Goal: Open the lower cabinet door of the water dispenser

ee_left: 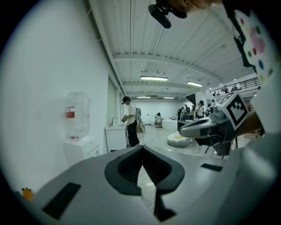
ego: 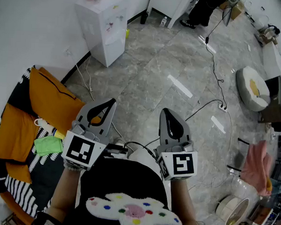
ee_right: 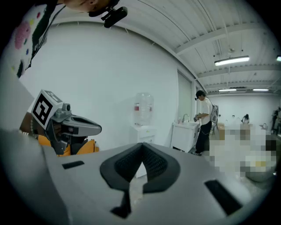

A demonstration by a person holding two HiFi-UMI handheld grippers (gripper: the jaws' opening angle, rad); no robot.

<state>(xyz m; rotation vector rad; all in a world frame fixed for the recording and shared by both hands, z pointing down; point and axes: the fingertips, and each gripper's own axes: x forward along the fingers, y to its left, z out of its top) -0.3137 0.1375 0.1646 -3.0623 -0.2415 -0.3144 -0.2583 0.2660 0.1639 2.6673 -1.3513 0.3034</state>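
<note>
A white water dispenser (ego: 104, 22) stands against the wall at the far upper left, some way off across the floor; its clear bottle shows in the left gripper view (ee_left: 77, 115) and the right gripper view (ee_right: 143, 109). Its lower cabinet door faces the room and looks closed. My left gripper (ego: 112, 102) and right gripper (ego: 164, 111) are held side by side close to my body, both shut with nothing between the tips. Each gripper shows in the other's view, the right gripper (ee_left: 184, 129) at the right and the left gripper (ee_right: 97, 128) at the left.
An orange-and-striped couch (ego: 24, 127) with a green cloth lies at the left. Cables (ego: 213, 66) run over the grey marble floor. A round cushion (ego: 252, 88) is at the right, a white counter (ee_right: 184, 137) with a person beside it stands past the dispenser.
</note>
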